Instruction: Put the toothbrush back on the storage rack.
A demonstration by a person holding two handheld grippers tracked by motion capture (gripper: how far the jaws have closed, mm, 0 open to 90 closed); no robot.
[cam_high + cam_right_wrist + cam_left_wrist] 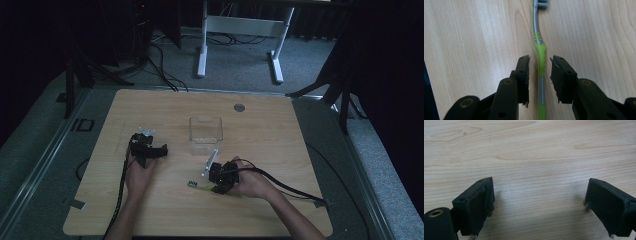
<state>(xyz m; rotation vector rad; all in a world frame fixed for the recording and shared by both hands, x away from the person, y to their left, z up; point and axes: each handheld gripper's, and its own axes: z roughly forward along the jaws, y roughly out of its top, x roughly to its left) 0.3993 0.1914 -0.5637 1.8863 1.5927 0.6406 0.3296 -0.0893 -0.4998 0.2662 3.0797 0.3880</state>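
Toothbrush (541, 60) pickup is the step judged to be in hand: the green and grey brush lies flat on the wooden table (280, 130), near its front edge, and its handle is straddled by the right gripper (539, 75), whose two black jaws stand a little apart on either side of the green grip section. A narrow gap is seen on each side, so the pads are not yet pressed on the handle and nothing is held. In the high view the brush (198, 185) is seen just left of the right gripper (220, 181), with the clear plastic container (205, 131) farther back, near the table's middle. The left gripper (537, 205) is kept low over bare wood at the table's left, its jaws spread wide with nothing between them; in the high view it (146, 148) is seen well apart from the brush. Several risks can be judged from here. The handle is slim, rounded and lying flat, so if the jaws are closed too high above the wood, it could be pinched only along its top and squeezed out sideways. The brush sits slightly nearer the left-hand jaw in the right gripper view, so it may be pushed and rolled before both pads meet it. If it is gripped this far toward the tail, the head end may droop once lifted, which could make placing it into the container awkward.
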